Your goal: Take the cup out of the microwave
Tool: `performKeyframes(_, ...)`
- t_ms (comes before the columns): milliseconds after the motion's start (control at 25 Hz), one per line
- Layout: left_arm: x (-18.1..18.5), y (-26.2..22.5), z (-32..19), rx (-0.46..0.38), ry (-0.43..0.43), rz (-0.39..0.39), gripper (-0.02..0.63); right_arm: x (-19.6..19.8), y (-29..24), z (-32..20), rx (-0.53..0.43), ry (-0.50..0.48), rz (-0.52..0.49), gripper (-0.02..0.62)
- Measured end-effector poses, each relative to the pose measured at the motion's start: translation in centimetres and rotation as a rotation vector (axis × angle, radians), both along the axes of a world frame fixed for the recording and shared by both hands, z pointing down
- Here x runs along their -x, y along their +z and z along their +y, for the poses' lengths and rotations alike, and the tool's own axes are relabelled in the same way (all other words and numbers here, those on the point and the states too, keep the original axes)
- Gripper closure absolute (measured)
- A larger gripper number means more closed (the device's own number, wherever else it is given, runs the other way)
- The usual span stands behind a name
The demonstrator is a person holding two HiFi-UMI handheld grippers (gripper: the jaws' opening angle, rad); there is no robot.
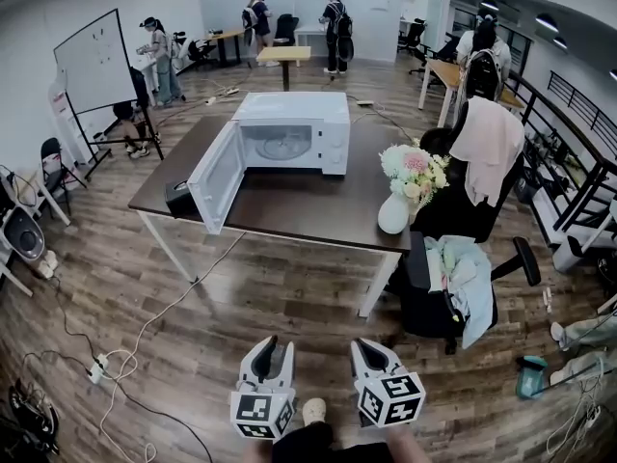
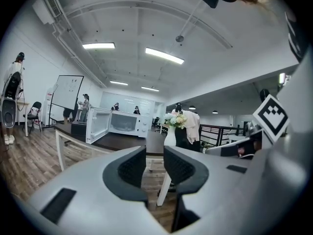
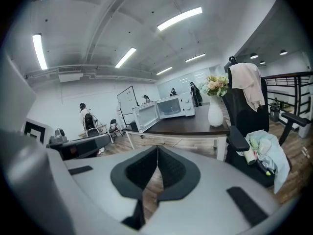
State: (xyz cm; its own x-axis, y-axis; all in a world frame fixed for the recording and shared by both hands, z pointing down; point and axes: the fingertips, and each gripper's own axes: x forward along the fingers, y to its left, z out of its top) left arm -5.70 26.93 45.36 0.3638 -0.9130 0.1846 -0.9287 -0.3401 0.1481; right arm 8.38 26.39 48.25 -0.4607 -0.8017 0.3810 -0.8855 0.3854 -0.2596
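**Approach check: both tools empty, well short of the microwave**

The microwave door [image 1: 217,177] hangs open at the left, toward the left edge of the tabletop [image 1: 318,210]. My left gripper [image 1: 273,347] has its jaws slightly parted with nothing between them. It lines up almost straight with the open cavity of the microwave [image 1: 318,128], which faces me. My right gripper [image 1: 371,350] is closed, empty and offset rightward. Both hover over the floor, well apart from the table. I cannot make out the cup inside, nor its axis or facing. I judge the left gripper the nearer tool.
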Motion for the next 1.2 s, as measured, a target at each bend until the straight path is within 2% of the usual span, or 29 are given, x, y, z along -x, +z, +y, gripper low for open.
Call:
performKeyframes(360, 2.0, -0.1, -5.7, -0.022, 0.001, 0.01, 0.423, 0.6, -0.2, -5.8, -0.023, 0.036, 0.002, 0.601)
performKeyframes(640, 2.9, 0.1, -7.6, -0.036, -0.005, 0.026, 0.257, 0.5, 0.2, -7.5, -0.021, 0.071, -0.011, 0.601)
performKeyframes(760, 3.0, 0.4, -7.7, -0.033, -0.01, 0.042, 0.216, 0.6, 0.5, -7.5, -0.011, 0.074, -0.014, 0.601)
performKeyframes(960, 3.4, 1.2, -7.5, -0.017, -0.018, 0.045, 0.168, 0.6, 0.8, -7.5, 0.003, 0.085, -0.019, 0.601)
performKeyframes(1200, 3.8, 1.6, -7.6, -0.005, -0.018, 0.079, 0.161, 1.4, 1.2, -8.1, 0.019, 0.058, -0.012, 0.601)
